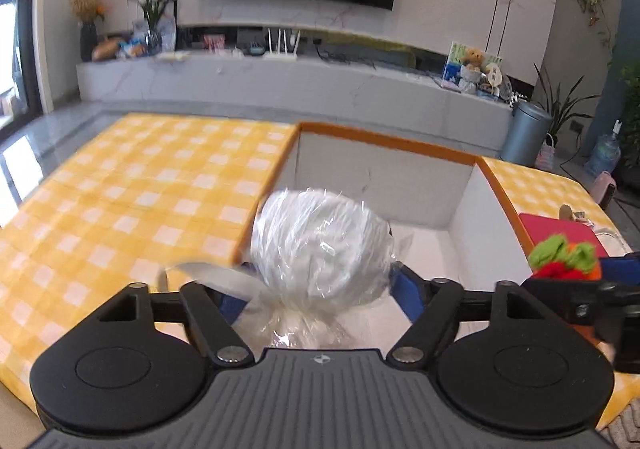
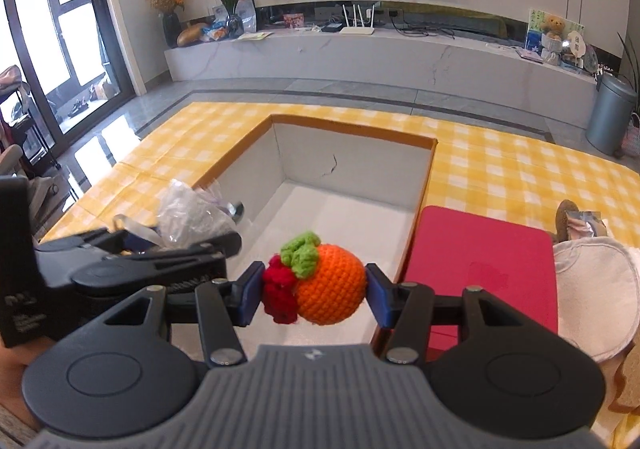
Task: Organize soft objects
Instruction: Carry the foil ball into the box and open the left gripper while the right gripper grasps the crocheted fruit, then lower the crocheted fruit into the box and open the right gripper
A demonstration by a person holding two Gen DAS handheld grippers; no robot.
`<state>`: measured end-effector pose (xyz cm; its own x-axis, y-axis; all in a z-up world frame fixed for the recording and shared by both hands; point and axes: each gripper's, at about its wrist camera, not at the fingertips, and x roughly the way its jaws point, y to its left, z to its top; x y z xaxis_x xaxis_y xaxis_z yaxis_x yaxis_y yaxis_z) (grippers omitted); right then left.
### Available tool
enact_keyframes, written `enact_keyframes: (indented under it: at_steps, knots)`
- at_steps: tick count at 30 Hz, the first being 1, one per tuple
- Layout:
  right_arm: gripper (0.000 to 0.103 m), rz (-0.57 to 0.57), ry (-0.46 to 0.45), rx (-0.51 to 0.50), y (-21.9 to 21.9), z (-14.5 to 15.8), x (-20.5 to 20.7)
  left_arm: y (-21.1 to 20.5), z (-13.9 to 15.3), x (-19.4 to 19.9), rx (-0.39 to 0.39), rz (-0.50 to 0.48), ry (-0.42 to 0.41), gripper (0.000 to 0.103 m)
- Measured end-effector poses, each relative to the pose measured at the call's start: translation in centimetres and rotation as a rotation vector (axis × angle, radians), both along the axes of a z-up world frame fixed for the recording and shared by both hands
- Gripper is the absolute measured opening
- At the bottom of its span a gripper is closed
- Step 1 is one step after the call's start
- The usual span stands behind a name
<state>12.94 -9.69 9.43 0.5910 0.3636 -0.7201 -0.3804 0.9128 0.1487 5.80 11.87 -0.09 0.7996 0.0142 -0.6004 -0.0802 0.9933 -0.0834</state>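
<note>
Item 1, nearest: left gripper [image 1: 320,285], blue-padded jaws spread wide, poised over the near-left corner of the box. Between the jaws sits a white soft bundle wrapped in clear crinkled plastic [image 1: 320,245]; whether the pads touch it is not clear, so by judgement it is being let go, not gripped.

Item 2: right gripper [image 2: 315,289], jaws clamped on a crocheted orange ball with green leaves and a red knitted tuft [image 2: 328,289], held above the near end of the box.

Item 3: white-lined cardboard box with an orange rim [image 2: 352,129], open-topped, its floor bare where visible.

Item 4, beside the box on the right: flat red rectangular lid or mat [image 2: 488,249]; beyond it a white folded cloth [image 2: 592,281].

Item 5, beneath all: yellow-and-white checked tablecloth [image 1: 140,189].

Step in hand, as judged: depositing soft things into the box, the wrapped bundle first.

Next move calls for: clearing the left jaws from the plastic without snagging it, then lowering the crocheted ball onto free floor and opening.
</note>
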Motion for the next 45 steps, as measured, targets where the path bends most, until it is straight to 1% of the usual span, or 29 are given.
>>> enact_keyframes:
  at_steps: [2,3,4,6,9,12,14,17,20,23,29,32,34,36,37,38,40,43,45]
  knots:
    - [0.053,-0.004,0.006,-0.006,0.0,-0.1,0.2,-0.5,0.5,-0.3,0.046,-0.020,-0.012,0.094]
    - [0.054,-0.007,0.009,-0.008,0.1,-0.2,0.4,-0.7,0.6,-0.5,0.061,-0.030,-0.019,0.094]
    - [0.053,-0.009,0.012,-0.008,0.2,-0.2,0.5,-0.8,0.7,-0.6,0.062,-0.033,-0.031,0.097]
    - [0.054,-0.011,0.015,-0.009,0.3,-0.2,0.6,-0.7,0.9,-0.8,0.042,-0.027,-0.041,0.099]
    - [0.054,-0.007,0.018,-0.014,0.4,-0.3,0.6,-0.3,1.5,-1.2,0.000,-0.014,-0.076,0.099]
    - [0.054,0.001,0.026,-0.022,0.7,-0.4,0.6,0.4,2.2,-1.6,-0.032,-0.029,-0.095,0.099]
    - [0.054,0.011,0.033,-0.029,1.0,-0.6,0.7,1.0,2.7,-1.9,-0.041,-0.036,-0.106,0.099]
    - [0.054,0.034,0.054,-0.037,1.9,-1.2,1.0,2.1,3.1,-2.2,-0.054,-0.004,-0.114,0.099]
    - [0.054,0.057,0.084,-0.046,3.1,-2.0,1.6,3.4,3.2,-2.4,-0.108,-0.001,-0.127,0.099]
    - [0.054,0.073,0.111,-0.077,4.5,-3.1,2.3,4.3,3.0,-2.4,-0.153,0.004,-0.133,0.099]
    - [0.054,0.139,0.188,-0.132,7.0,-5.2,3.1,5.2,3.4,-3.0,-0.185,0.030,-0.183,0.100]
    - [0.054,0.167,0.213,-0.081,7.6,-5.3,3.5,5.2,3.1,-2.8,-0.186,0.022,-0.176,0.100]
    - [0.054,0.156,0.181,-0.069,7.9,-4.5,3.8,5.1,3.0,-2.8,-0.175,0.016,-0.171,0.100]
    - [0.054,0.148,0.155,-0.093,8.4,-4.3,4.1,5.2,3.1,-2.8,-0.177,0.017,-0.173,0.100]
    - [0.054,0.171,0.173,-0.107,8.9,-4.5,4.2,5.2,3.1,-2.7,-0.185,0.018,-0.176,0.100]
    - [0.054,0.208,0.215,-0.103,9.3,-5.0,4.5,5.3,3.0,-2.7,-0.195,0.018,-0.177,0.100]
    - [0.054,0.251,0.312,-0.059,9.8,-6.3,5.2,5.7,2.9,-2.8,-0.205,0.023,-0.174,0.100]
    - [0.054,0.254,0.401,-0.007,10.3,-7.4,6.4,6.0,2.8,-2.7,-0.209,0.036,-0.168,0.100]
    - [0.054,0.235,0.428,0.006,10.6,-7.7,7.1,6.4,2.7,-2.7,-0.217,0.046,-0.166,0.100]
